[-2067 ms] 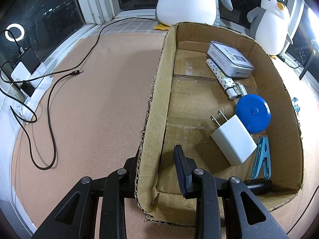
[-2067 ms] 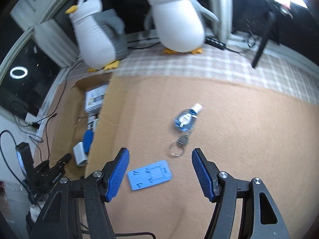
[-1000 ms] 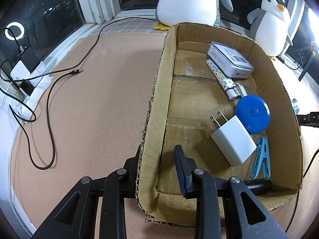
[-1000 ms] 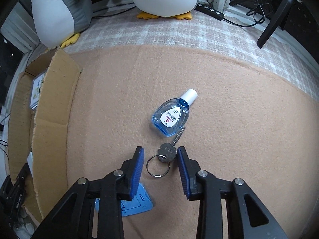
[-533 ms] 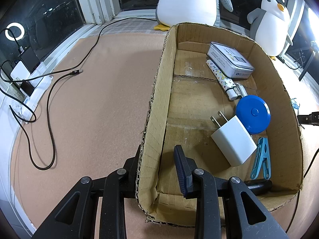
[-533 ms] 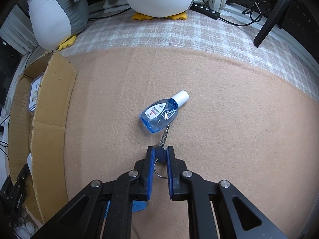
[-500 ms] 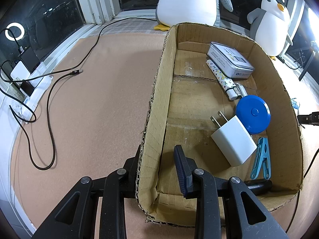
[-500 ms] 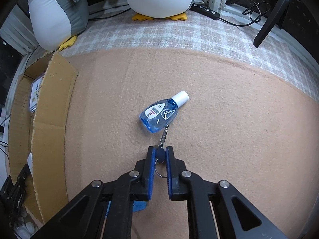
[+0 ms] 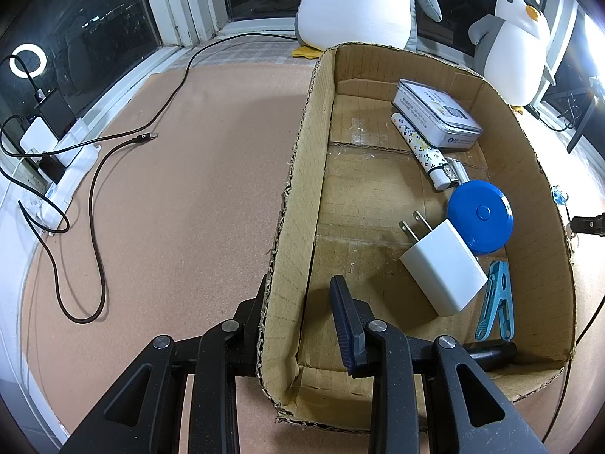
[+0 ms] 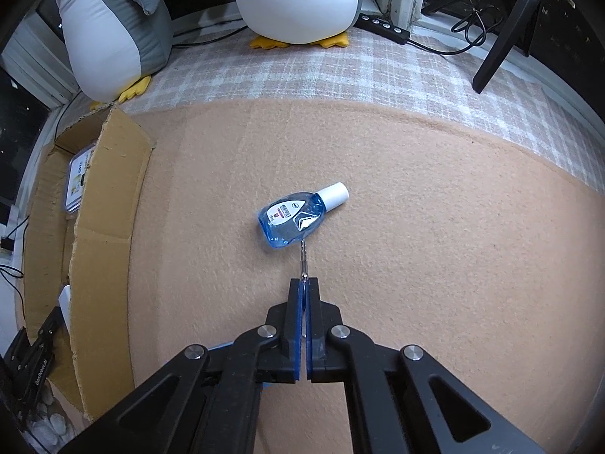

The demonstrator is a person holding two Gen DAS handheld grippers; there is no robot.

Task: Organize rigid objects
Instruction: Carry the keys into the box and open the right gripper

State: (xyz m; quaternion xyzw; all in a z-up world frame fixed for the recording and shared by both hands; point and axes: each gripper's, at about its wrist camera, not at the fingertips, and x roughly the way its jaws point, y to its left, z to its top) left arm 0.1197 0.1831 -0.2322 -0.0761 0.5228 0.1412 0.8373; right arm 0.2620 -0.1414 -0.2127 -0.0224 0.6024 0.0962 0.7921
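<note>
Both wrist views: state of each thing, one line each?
left gripper: fingers shut on the cardboard box wall
right gripper: fingers shut on the key
key: blade sticks out toward the bottle
cardboard box: open-topped, upright
blue bottle: on its side, capped
charger: in box, unplugged
clothespin: in box, lying flat

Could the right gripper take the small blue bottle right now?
Probably not: the right gripper is shut on the key, so its jaws are occupied. The path itself is free; the blue bottle lies in the open on the mat just beyond the key's tip.
</note>
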